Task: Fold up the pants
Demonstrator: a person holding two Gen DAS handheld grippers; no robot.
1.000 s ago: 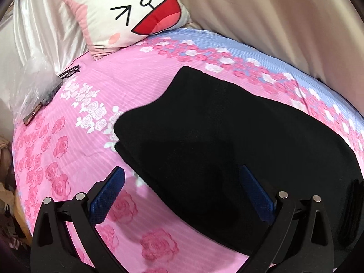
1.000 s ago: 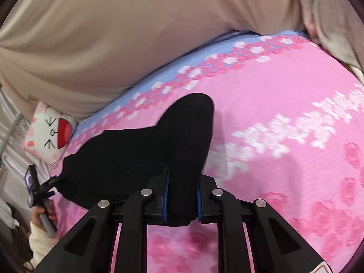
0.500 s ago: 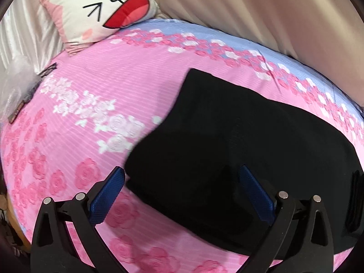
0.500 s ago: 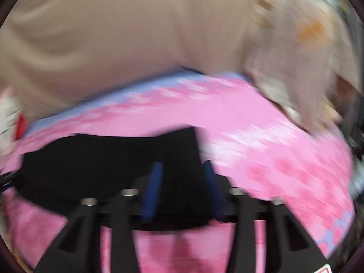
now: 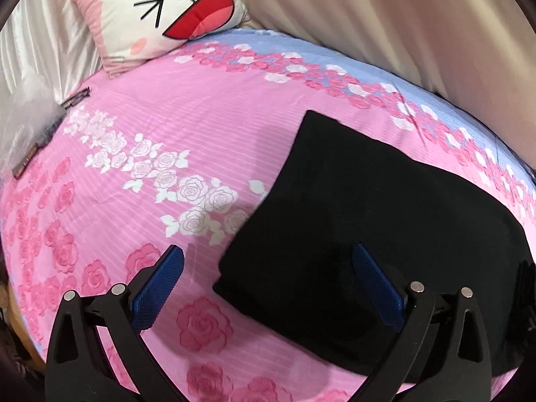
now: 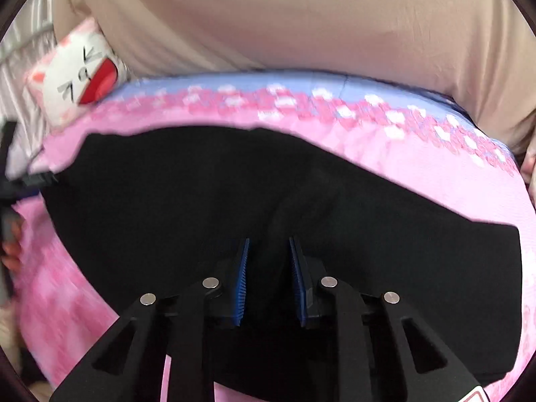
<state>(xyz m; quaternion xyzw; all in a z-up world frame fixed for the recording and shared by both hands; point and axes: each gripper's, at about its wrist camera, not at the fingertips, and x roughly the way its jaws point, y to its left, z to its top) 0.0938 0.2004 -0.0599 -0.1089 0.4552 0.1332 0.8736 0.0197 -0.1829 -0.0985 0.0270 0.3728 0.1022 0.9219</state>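
Light was soft & even, no glare. L wrist view sharp; the black folded fabric pants [image 5: 385,221] read as flat dark mass w/ little detail. R wrist view motion-blurred, esp. the pink rose-print bedsheet [image 6: 301,107]. Both views bent heavily, dark at corners.

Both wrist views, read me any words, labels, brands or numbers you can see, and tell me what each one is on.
No readable text in either view.
Cat cushion: a drawn face only, no letters.
Red-edged sticker at the right gripper's base: cut off by the frame, unreadable.
Black pants and rose-print bedsheet: no label or writing visible.
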